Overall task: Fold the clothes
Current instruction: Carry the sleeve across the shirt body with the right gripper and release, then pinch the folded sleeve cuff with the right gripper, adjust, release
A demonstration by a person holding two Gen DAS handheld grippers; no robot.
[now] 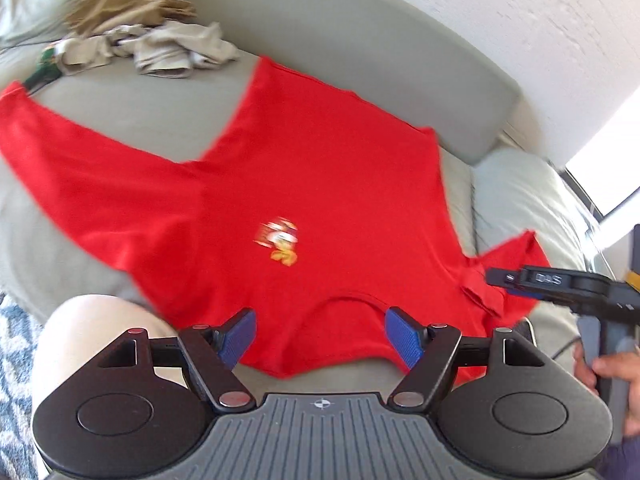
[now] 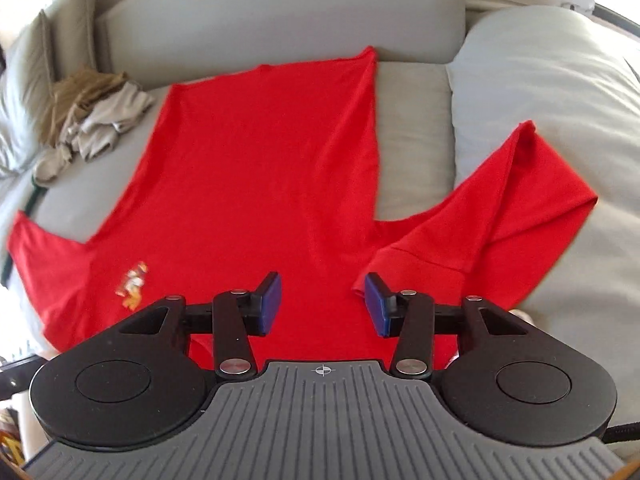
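A red long-sleeved shirt [image 1: 304, 176] lies spread flat on the grey sofa seat [image 1: 120, 108], with a small printed figure [image 1: 280, 240] on its chest. My left gripper [image 1: 322, 336] hovers open over the collar at the near edge, nothing between its blue pads [image 1: 404, 338]. In the right wrist view the shirt [image 2: 256, 168] fills the middle, one sleeve [image 2: 500, 208] bent up onto a cushion. My right gripper [image 2: 323, 304] stands open just above the shoulder by that sleeve, pads clear of the cloth. From the left wrist view, the right gripper [image 1: 504, 278] shows at the sleeve's edge.
A heap of beige and tan clothes [image 1: 148, 40] sits at the back left of the seat. The sofa back [image 2: 280, 8] runs behind the shirt, and a big grey cushion [image 2: 540, 92] lies to the right. A person's knee [image 1: 80, 344] and a patterned rug [image 1: 16, 352] show near left.
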